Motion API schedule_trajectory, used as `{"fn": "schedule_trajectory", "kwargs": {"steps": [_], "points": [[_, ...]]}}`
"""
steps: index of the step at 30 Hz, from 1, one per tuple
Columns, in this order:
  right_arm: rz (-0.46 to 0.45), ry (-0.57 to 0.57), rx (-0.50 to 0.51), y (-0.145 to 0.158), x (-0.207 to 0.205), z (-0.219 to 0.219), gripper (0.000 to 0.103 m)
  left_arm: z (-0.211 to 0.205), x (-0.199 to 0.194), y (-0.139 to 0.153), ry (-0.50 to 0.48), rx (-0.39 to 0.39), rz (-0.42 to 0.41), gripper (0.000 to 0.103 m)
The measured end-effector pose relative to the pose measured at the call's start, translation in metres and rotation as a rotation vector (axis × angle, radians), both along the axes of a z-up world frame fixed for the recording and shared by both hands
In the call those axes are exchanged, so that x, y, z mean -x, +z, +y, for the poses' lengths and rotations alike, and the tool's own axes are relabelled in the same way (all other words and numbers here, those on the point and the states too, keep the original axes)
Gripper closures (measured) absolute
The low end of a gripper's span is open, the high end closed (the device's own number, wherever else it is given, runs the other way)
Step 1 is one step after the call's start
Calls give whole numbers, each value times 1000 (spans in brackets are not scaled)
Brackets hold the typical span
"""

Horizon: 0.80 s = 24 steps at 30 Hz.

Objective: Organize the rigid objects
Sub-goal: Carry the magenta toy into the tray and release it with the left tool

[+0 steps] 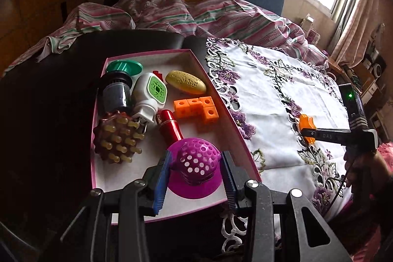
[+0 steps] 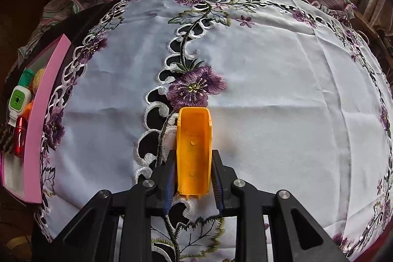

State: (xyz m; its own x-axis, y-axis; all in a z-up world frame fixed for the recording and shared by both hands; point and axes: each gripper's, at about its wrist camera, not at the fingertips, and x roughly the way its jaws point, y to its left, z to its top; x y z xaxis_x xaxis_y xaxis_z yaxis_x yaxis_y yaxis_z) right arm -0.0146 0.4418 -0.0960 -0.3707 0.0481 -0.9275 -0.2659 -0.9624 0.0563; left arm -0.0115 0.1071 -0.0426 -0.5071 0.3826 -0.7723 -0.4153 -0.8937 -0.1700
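My left gripper is shut on a purple perforated strainer, held over the near end of a pink-rimmed box. The box holds a brown massage brush, a red tube, orange cubes, a white and green device, a yellow oval piece, a dark cylinder and a green funnel. My right gripper is shut on an orange plastic clip on the embroidered cloth; it also shows in the left wrist view as right gripper.
The white floral cloth covers a dark table. The pink box sits at the cloth's left edge. A striped quilt lies behind. A person's hand holds the right tool. Shelves and a window stand at the far right.
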Motion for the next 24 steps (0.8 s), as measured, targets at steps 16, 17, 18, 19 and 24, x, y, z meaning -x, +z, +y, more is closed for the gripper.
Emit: {"fn": "schedule_trajectory", "kwargs": {"steps": [16,17,18,19,24], "points": [[3,31,-55,1,3,-6,77,-93,8,5,184,-64,-16,63],[3,31,-57,1,2,-7,77,-101,7,6,195,-66,-13,63],[3,30,-58,1,2,-7,77,-107,7,6,204,-65,-8,63],[2,30,-58,1,2,-7,77,-112,6,6,211,-63,-4,63],[2,28,-60,1,3,-7,77,-113,5,0,182,-82,-26,63]]}}
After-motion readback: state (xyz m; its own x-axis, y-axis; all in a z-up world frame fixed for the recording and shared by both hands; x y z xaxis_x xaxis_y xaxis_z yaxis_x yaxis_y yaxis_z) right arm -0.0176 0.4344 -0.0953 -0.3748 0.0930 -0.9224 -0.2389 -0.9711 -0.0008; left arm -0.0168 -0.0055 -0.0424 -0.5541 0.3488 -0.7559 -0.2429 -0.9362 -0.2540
